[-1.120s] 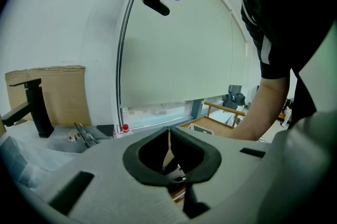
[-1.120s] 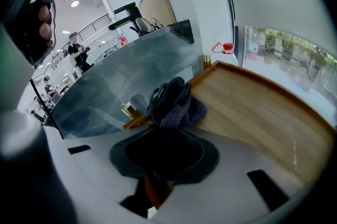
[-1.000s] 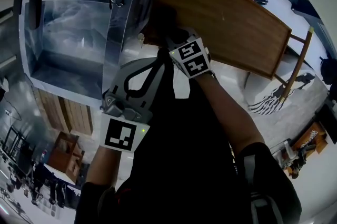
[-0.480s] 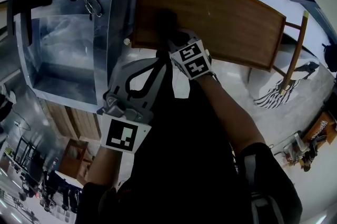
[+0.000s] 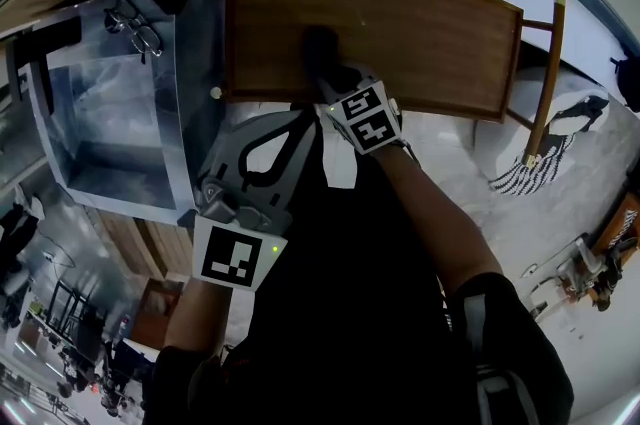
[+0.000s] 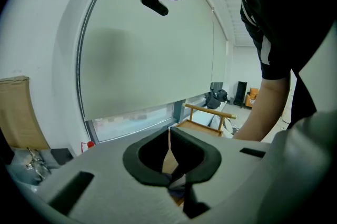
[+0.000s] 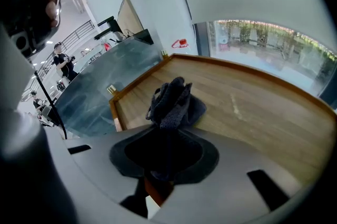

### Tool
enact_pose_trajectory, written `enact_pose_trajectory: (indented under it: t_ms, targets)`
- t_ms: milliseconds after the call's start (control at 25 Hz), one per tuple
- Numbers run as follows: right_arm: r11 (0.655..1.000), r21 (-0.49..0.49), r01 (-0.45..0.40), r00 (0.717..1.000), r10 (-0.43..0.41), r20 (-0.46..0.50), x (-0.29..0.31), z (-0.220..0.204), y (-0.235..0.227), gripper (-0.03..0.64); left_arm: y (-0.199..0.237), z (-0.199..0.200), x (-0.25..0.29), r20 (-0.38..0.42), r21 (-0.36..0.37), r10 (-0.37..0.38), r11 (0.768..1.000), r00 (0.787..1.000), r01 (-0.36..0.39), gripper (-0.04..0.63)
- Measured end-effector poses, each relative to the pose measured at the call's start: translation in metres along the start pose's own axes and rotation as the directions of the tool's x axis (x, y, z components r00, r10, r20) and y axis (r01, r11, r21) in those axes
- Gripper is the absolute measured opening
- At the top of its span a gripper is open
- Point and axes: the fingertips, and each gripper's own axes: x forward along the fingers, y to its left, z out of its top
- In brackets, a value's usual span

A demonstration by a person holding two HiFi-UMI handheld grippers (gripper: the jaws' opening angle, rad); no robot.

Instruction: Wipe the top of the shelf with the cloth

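closest in, the left gripper [image 6: 170,129] is held low against the person's dark clothing, at about 7 o'clock from the other tool and short of the shelf's near edge. its jaws are pressed together at the tips with nothing between them.

just beyond, the right gripper [image 7: 167,130] reaches over the near rim of the shelf top [image 7: 258,107]. its jaws are clamped on a dark blue-grey cloth [image 7: 172,103], which bunches up out of the tips and rests on the wood. in the head view the cloth sits at 12 o'clock from this gripper's marker cube, near the front edge and a little left of the middle of the board. the board is brown wood with a low raised lip around it.

at 9 o'clock from the shelf top, touching its left edge, stands a grey glossy case [image 5: 120,123]; what looks like a pair of spectacles [image 5: 135,21] lies on its far corner. at 3 o'clock, a pale wooden frame [image 5: 545,73] leans beside the shelf's right end, over a light floor.
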Motion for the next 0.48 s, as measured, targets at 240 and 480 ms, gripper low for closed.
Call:
enact_pose_trajectory:
  t_ms: [240,480]
  targets:
    - [0.999,0.036,0.038,0.999,-0.038,0.001,-0.023,-0.02,-0.029,0.083,-0.021,0.015,0.026,0.001,0.03,-0.047,0.998,0.999,0.047,0.026]
    - [0.995,0.074,0.073,0.997,-0.073,0.005,-0.048,-0.04,-0.06,0.083,-0.044,0.03,0.055,0.004,0.052,-0.094,0.994,0.996,0.094,0.026]
